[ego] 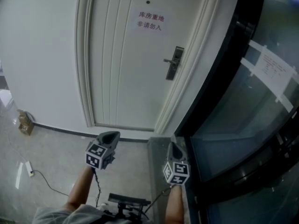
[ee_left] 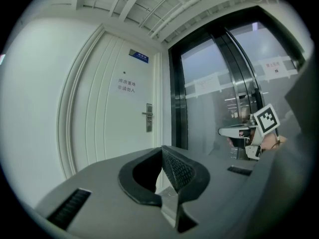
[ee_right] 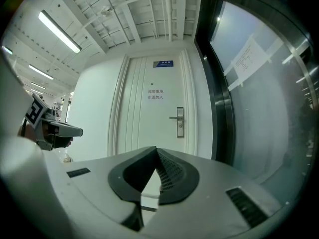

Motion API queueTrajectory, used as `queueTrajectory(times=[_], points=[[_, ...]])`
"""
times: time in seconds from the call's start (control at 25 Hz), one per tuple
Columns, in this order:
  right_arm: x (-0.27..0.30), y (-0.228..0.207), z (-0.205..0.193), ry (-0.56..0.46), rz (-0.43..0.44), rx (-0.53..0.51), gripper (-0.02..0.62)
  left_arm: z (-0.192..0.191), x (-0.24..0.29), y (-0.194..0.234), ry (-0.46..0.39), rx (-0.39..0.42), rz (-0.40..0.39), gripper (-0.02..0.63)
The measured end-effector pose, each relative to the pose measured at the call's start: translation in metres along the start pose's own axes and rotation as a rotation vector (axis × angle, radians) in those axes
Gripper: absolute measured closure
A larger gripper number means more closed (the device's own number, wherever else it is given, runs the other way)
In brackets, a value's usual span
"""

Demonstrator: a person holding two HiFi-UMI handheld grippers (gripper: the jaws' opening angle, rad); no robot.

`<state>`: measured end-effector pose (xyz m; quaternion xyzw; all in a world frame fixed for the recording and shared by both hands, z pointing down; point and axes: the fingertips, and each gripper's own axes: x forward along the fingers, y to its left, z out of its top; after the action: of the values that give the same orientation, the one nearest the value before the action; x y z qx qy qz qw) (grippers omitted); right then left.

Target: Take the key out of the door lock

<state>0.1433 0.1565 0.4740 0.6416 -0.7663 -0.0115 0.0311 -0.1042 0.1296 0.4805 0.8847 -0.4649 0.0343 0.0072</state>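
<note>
A white door (ego: 126, 69) stands shut ahead, with a red-lettered sign (ego: 150, 21) on it. Its dark lock plate with a lever handle (ego: 174, 62) is on the door's right side; the same lock plate (ee_right: 180, 122) shows in the right gripper view. The key is too small to make out. My left gripper (ego: 111, 134) and right gripper (ego: 174, 146) hang low, well back from the door, side by side. Both pairs of jaws are pressed together with nothing between them, as seen at the left gripper (ee_left: 162, 149) and the right gripper (ee_right: 156, 150).
A dark-framed glass wall (ego: 243, 106) runs along the right, with a paper sheet (ego: 274, 71) taped on it. A small cardboard box (ego: 25, 123) sits by the wall at left. A white power strip (ego: 29, 168) and its cable lie on the tiled floor.
</note>
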Motion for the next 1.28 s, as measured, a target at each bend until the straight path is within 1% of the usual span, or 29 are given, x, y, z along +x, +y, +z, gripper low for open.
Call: queueTrajectory(times=[0.4,0.6,0.8,1.04,1.28], points=[[0.003,-0.031,-0.014,0.018,0.032,0.004,0.583,-0.002,0.028,-0.029,0.004,0.013,0.008,0.601],[0.015,-0.041,-0.018,0.019,0.04,0.017,0.583,-0.004,0.042,-0.029,0.011,0.015,0.014,0.601],[0.04,-0.047,-0.023,0.03,0.043,0.019,0.583,-0.006,0.064,-0.014,0.014,0.011,0.02,0.601],[0.086,-0.049,-0.018,0.028,0.034,0.021,0.583,0.001,0.101,0.02,0.008,0.011,0.014,0.601],[0.138,-0.052,-0.009,0.03,0.012,0.022,0.583,0.011,0.146,0.056,0.007,0.018,-0.01,0.601]])
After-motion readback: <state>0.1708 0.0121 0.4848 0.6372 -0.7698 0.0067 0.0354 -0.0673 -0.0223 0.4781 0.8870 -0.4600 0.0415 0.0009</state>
